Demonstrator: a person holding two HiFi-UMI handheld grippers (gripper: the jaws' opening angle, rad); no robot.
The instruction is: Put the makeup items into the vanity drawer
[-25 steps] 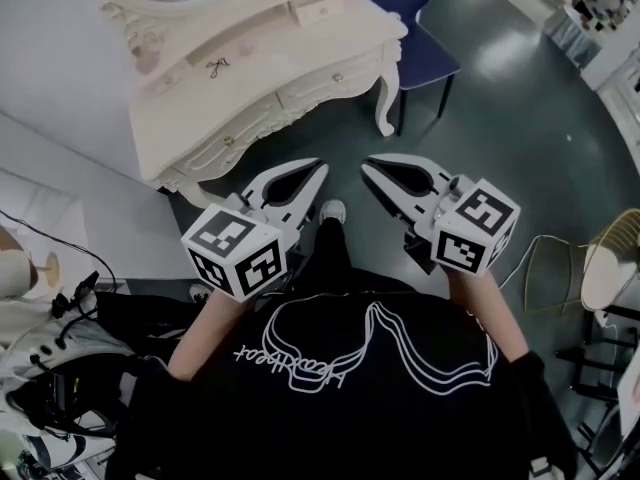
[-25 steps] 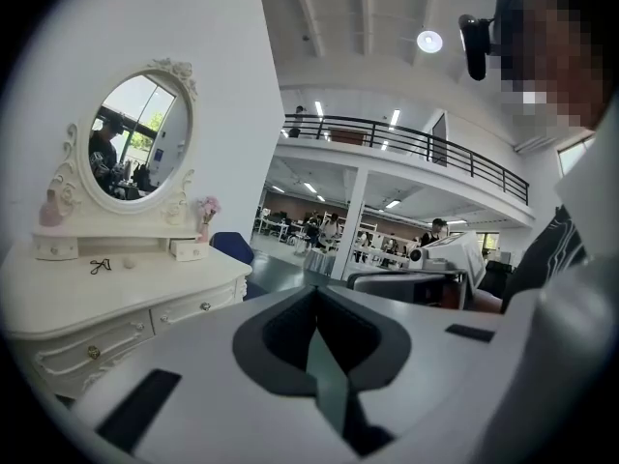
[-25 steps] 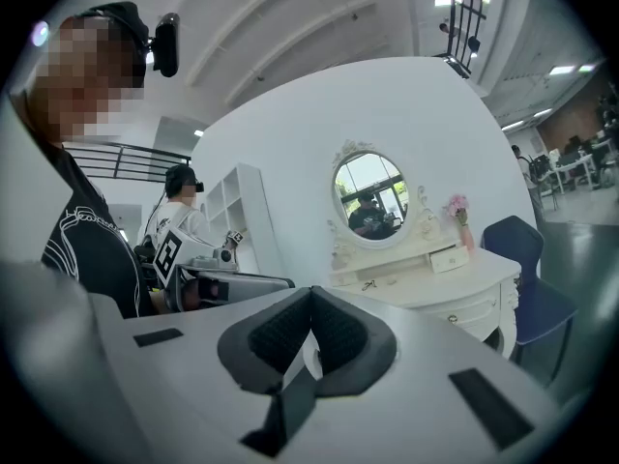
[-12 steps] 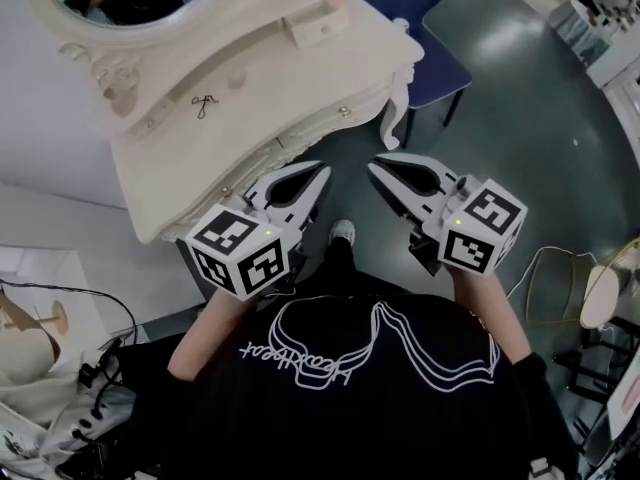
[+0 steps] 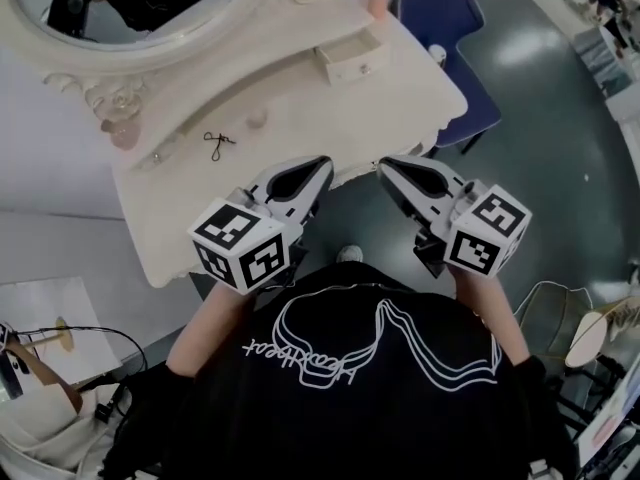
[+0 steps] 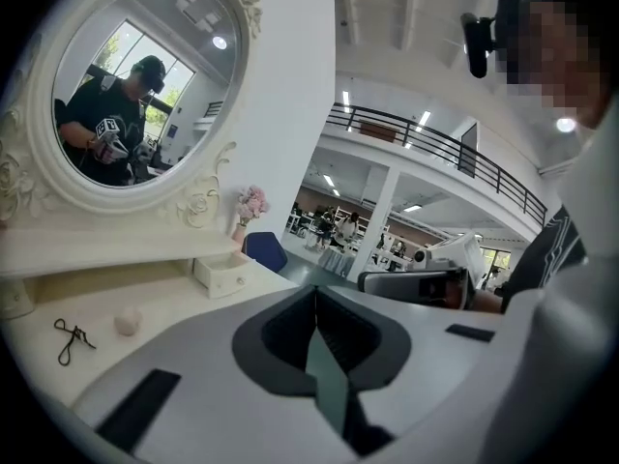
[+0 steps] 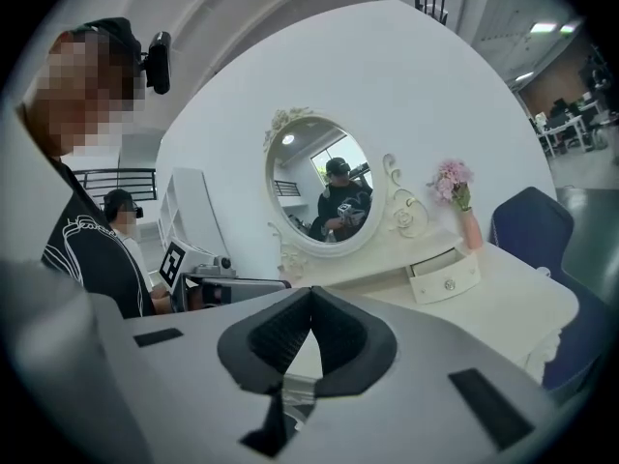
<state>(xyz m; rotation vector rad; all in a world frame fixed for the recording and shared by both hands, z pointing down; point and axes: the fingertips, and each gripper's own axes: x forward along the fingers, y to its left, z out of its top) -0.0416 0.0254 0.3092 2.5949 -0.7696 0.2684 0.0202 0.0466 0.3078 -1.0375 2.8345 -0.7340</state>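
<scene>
White vanity (image 5: 300, 128) stands before us, its small drawer (image 5: 352, 58) jutting out far right, an eyelash curler (image 5: 216, 145) and pink puff (image 5: 257, 119) further left. We hold left gripper (image 5: 324, 164) and right gripper (image 5: 386, 166) level at chest height, both pressed together, empty. We cannot read the shirt (image 5: 350, 368) script.

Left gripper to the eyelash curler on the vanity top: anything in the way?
Nothing visible. Only bare vanity top lies between the left gripper, fingers shut and empty, and the eyelash curler. The small pink item sits beside it, off that line.
</scene>
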